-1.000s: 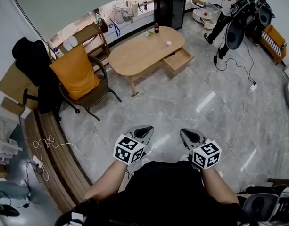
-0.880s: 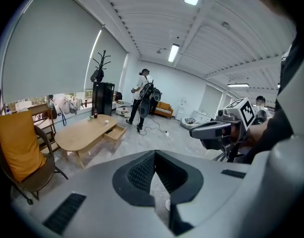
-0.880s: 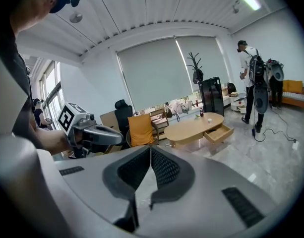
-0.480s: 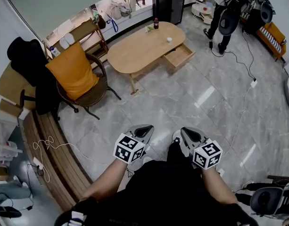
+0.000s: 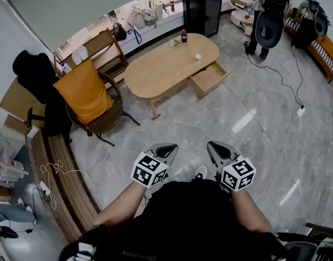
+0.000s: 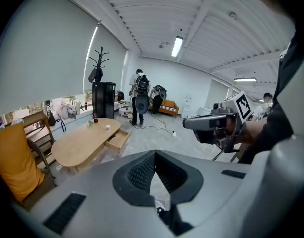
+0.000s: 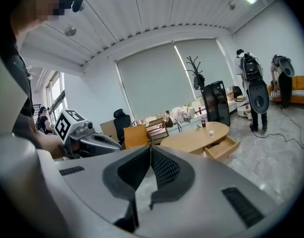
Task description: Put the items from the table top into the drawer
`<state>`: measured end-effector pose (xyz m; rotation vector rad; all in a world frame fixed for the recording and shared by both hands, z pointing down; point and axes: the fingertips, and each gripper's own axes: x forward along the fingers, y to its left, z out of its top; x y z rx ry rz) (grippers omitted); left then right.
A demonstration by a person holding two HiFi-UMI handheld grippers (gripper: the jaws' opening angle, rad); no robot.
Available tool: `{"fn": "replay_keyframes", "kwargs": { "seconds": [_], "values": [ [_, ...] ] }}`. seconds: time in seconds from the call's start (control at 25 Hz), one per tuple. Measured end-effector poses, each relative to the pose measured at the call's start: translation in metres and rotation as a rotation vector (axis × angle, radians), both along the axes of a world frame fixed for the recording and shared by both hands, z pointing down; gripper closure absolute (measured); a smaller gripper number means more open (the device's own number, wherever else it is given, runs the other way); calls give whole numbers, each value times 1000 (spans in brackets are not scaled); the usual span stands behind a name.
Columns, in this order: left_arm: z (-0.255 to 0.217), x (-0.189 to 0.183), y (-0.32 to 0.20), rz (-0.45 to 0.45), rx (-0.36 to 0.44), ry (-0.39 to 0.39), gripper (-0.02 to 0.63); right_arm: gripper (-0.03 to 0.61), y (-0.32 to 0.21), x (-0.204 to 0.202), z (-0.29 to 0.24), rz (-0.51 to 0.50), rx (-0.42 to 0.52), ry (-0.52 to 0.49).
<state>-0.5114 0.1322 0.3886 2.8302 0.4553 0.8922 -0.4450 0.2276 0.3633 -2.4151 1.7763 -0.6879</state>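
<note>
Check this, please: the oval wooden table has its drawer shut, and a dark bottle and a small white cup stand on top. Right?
Not quite: the drawer is pulled open, as the head view shows. The dark bottle and small white cup do stand on the oval wooden table.

Nothing readable right now: the white print low on the black shirt point(image 5: 182, 216) is too small and blurred to make out.

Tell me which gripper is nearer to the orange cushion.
Left. The left gripper hangs over the floor, well apart from the orange cushion; the right gripper is beside it, on the side away from the cushion.
</note>
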Motion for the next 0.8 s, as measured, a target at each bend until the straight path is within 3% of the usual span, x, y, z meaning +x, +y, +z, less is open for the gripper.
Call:
{"fn": "replay_keyframes", "kwargs": {
  "seconds": [0.36, 0.52, 0.8],
  "values": [
    [-15, 140, 54, 28, -7, 30, 609, 574, 71, 119, -4, 38, -10, 17],
    [-14, 170, 71, 68, 3, 14, 609, 574, 89, 148, 3, 70, -6, -19],
    [13, 216, 50, 19, -4, -44, 609, 574, 97, 192, 22, 112, -14, -53]
  ]
}}
